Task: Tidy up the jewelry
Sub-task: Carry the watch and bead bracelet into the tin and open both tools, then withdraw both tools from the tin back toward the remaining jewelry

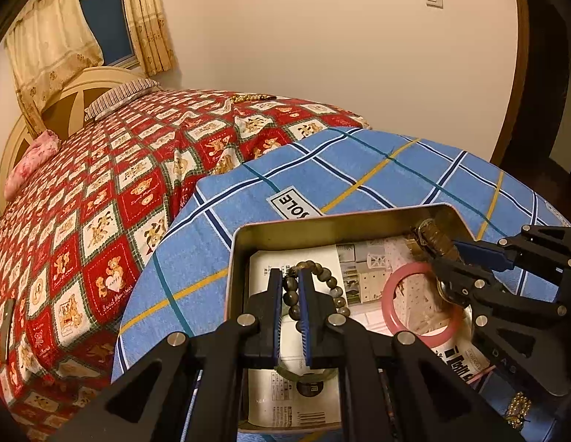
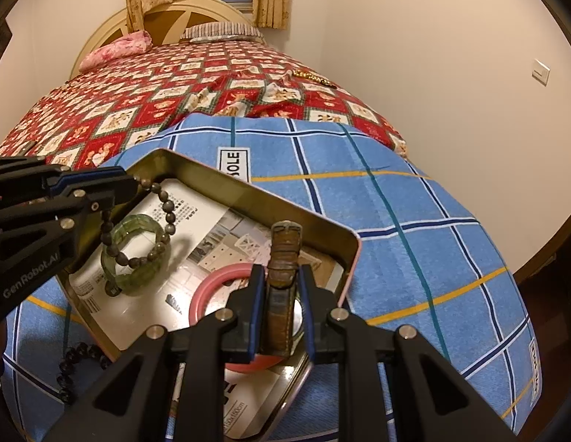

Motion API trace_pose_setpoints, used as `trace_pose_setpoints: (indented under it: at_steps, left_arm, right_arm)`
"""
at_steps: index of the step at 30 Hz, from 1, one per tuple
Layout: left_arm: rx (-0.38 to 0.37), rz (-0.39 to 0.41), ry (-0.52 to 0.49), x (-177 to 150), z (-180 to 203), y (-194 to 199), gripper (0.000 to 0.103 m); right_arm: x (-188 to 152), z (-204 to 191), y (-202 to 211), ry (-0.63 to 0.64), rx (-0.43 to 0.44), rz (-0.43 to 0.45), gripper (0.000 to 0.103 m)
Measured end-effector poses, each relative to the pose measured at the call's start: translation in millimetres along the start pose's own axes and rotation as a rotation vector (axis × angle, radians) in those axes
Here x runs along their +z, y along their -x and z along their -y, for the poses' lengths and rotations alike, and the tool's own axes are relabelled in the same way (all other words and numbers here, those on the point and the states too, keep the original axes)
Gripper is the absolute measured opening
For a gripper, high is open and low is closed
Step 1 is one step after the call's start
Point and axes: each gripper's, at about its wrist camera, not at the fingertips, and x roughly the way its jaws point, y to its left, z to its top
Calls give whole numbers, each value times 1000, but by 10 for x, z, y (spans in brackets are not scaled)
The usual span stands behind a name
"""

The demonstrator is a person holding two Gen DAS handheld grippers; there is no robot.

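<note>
An open metal tin [image 1: 322,220] lined with printed paper sits on a blue checked cloth [image 1: 359,169]. My left gripper [image 1: 289,274] is shut on a grey-brown beaded bracelet [image 1: 333,287], which hangs over the tin's left half. Just below it lies a green bangle [image 2: 138,258]. My right gripper [image 2: 282,270] is shut on a brown leather watch strap [image 2: 285,246], held upright over the tin's right side. A pink bangle [image 1: 421,307] lies on the paper under it. The right wrist view shows the left gripper [image 2: 132,184] with the bracelet [image 2: 164,213] dangling.
A dark beaded bracelet [image 2: 75,364] lies on the cloth outside the tin's near-left corner. A gold piece [image 1: 517,409] rests on the cloth near the right arm. A gold bead string [image 2: 315,75] lies far off on the red quilt [image 1: 101,221]. A wall stands behind.
</note>
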Motion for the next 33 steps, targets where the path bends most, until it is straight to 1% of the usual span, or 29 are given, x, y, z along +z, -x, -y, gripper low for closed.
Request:
trace_pose_setpoints:
  at_steps: [5, 10, 12, 15, 18, 20, 23, 29, 31, 33]
  left_arm:
    - [3, -1, 8, -3, -19, -13, 8]
    - [-27, -4, 0, -8, -1, -12, 8]
    - [-10, 1, -2, 0, 10, 9, 9]
    - [-11, 1, -1, 3, 15, 35, 10]
    - [2, -1, -3, -9, 11, 45, 14]
    - [9, -4, 1, -23, -6, 41, 19]
    - [13, -8, 6, -47, -24, 36, 27]
    - [10, -6, 2, -61, -18, 67, 31]
    - [11, -1, 0, -64, -11, 102, 34]
    - [6, 7, 2, -75, -16, 151, 36]
  right_arm:
    - [-8, -4, -24, 1, -3, -6, 21]
    - [-5, -3, -31, 5, 1, -7, 21]
    - [-7, -20, -21, 9, 6, -4, 21]
    - [-10, -37, 6, 10, 2, 7, 23]
    - [-24, -42, 20, 9, 2, 9, 23]
    - [-37, -31, 22, 4, -3, 9, 25]
    - [-44, -28, 33, -3, -10, 8, 32]
    - [-39, -52, 94, 0, -9, 18, 34]
    - [-36, -61, 133, 1, -9, 25, 40]
    - [-42, -69, 172, -2, -8, 35, 43]
